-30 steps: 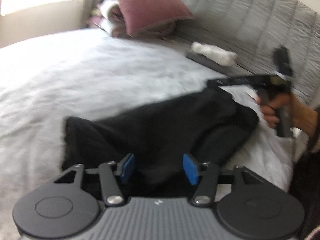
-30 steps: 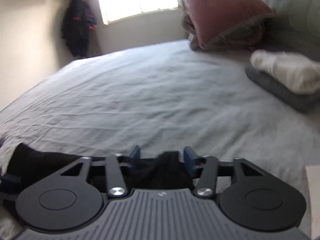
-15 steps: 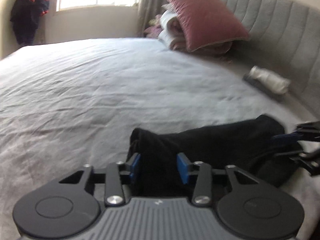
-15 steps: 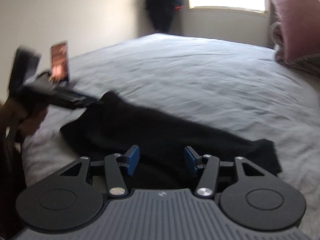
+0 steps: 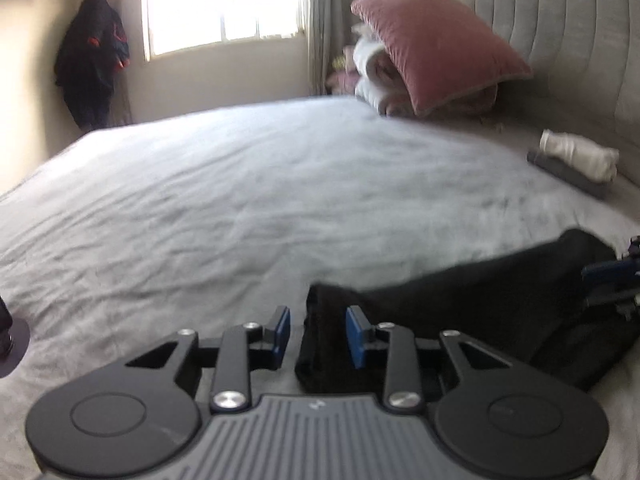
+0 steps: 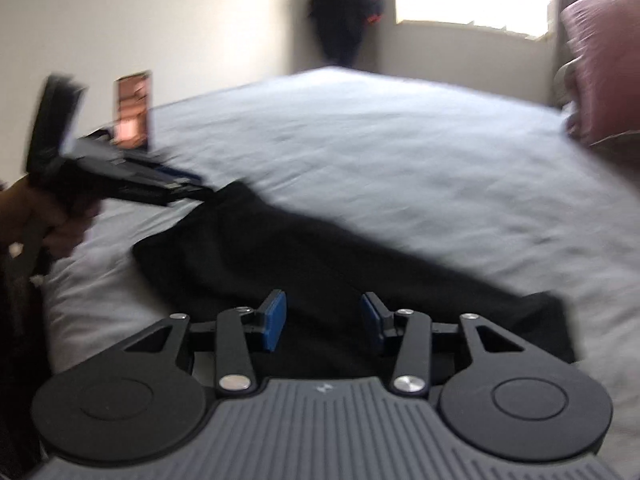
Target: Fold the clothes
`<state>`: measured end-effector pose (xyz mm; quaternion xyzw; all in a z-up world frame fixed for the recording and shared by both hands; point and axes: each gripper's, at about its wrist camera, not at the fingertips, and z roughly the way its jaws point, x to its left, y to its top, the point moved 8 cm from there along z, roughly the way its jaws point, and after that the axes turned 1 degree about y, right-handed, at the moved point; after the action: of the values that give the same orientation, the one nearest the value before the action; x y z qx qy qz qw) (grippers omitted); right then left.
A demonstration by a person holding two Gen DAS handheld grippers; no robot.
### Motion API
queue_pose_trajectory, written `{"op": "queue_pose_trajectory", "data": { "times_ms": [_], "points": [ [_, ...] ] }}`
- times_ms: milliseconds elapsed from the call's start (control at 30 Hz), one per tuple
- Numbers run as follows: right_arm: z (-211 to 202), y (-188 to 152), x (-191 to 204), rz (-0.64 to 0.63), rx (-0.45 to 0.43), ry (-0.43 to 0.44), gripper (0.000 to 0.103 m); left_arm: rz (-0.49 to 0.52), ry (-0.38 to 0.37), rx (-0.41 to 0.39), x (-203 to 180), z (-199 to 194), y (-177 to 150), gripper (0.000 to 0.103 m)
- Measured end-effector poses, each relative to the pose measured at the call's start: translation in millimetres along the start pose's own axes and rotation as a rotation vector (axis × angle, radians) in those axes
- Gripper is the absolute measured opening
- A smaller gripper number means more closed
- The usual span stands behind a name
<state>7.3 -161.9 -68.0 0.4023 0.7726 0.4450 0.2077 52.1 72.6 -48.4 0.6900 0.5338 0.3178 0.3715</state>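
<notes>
A big bed [image 5: 280, 184] with a pale grey sheet fills the room. A padded headboard [image 5: 580, 40] curves behind it. A pink pillow [image 5: 436, 44] leans on some rolled bedding. A black garment [image 6: 320, 256] lies in a long strip near the bed's edge. The left gripper [image 5: 316, 334] has its blue pads apart, one on each side of a garment end. The right gripper [image 6: 324, 322] is also spread wide — it sits just over the other end. A small white bundle [image 5: 576, 154] rests by the headboard.
</notes>
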Motion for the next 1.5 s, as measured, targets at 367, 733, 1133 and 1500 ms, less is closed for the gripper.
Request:
{"op": "queue_pose_trajectory", "data": {
  "times_ms": [367, 733, 1133, 1500],
  "points": [
    [-44, 1, -91, 0.352, -0.032, -0.184, 0.043, 0.128, -0.285, 0.007, -79, 2, 1, 0.035],
    [-18, -33, -60, 0.449, 0.165, 0.021, 0.043, 0.33, -0.38, 0.111, -117, 7, -31, 0.035],
    [-17, -33, -58, 0.6, 0.184, 0.053, 0.006, 0.338, -0.389, 0.159, -108, 8, -34, 0.006],
    [-29, -22, -53, 0.406, 0.15, -0.022, 0.041, 0.081, -0.401, 0.119, -73, -1, -9, 0.062]
  ]
}}
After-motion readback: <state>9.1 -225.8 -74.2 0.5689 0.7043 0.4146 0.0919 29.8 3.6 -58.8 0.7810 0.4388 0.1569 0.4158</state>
